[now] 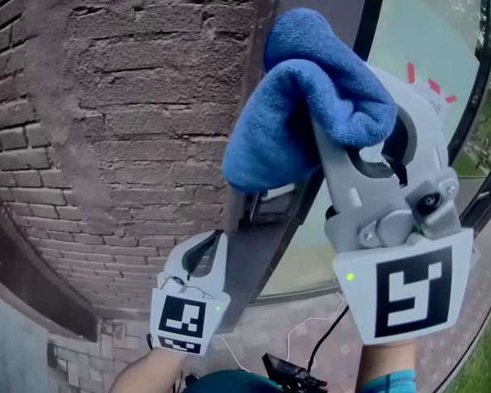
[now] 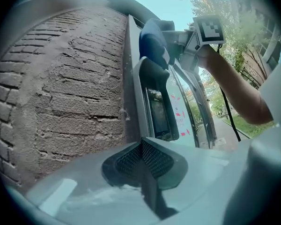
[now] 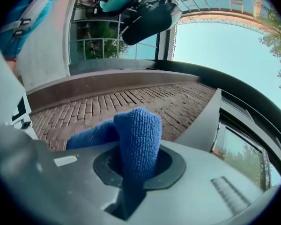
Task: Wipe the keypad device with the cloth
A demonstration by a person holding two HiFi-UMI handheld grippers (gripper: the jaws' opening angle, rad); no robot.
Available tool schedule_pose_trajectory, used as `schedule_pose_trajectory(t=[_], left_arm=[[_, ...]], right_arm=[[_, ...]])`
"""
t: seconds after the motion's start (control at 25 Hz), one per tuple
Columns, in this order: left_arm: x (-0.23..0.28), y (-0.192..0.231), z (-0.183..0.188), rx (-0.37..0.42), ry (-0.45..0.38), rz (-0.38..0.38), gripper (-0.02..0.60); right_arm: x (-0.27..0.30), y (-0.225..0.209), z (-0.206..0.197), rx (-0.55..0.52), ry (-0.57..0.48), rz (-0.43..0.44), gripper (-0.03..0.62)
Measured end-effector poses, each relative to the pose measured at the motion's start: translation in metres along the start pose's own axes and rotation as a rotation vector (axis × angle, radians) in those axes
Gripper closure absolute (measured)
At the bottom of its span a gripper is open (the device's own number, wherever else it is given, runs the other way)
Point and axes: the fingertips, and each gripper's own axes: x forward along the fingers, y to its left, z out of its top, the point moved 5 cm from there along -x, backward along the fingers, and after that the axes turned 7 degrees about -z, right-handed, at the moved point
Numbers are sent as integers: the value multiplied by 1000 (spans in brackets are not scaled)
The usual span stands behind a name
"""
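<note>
Blue microfibre in the right gripper (image 3: pixel 133 172): clamps one fold of the cloth (image 3: pixel 136 135) between closed jaws, low centre of the right gripper view. Leaves a loop standing above the pads and a looser lobe trailing to the left. Fills upper centre of the head view as a bunched mass, hiding the jaw tips there.

Left gripper (image 2: pixel 143 158): jaws together, nothing held, bottom centre of its own view. Sits at lower left of the head view, just beside the dark frame (image 1: pixel 262 244), not engaged.

Keypad device (image 2: pixel 157 107): centre of the left gripper view, upright, dark screen facing right. Mounted on the frame, with the brick wall (image 1: pixel 106 97) on the left and the glass panel (image 1: pixel 425 39) on the right. Meets the cloth at its top edge only; contact or small gap not resolvable. Peeks out just under the cloth at centre of the head view. Judged: wipe at its start, face and lower body not yet covered.

Risks, judged:
- Pinched by a single fold, so a firm downward drag may pull the cloth out of the jaws.
- Loose lobe near rough brick: may snag on the mortar and tug or drop.
- Thin cover over hard jaw tips: could bring plastic against the screen if the wad shifts; possible scuff.
- Pressure over the face: could trigger unintended key presses.
- Blocks the head view of the device; lower area likely missed unless checked from the left gripper view.
</note>
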Motion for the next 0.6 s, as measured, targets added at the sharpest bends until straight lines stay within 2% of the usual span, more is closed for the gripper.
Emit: schedule_pose_trajectory(t=[0.12,0.28,0.36,0.48,0.6], left_arm=[[-16,13,2,5,-15,36,588],[-33,23,3,-3,-20,61,588],[-38,24,1,-1,-16,63,588],[-41,23,0,-7,-9,53,588],[-43,23,-2,-12,-3,43,588]], right_arm=[[13,32,11,-1,-8,44,553],[20,75,-5,-35,124,54,553],[19,89,-9,-54,161,35,553],[17,103,-17,-27,196,20,553],[21,116,-24,-14,239,34,553]])
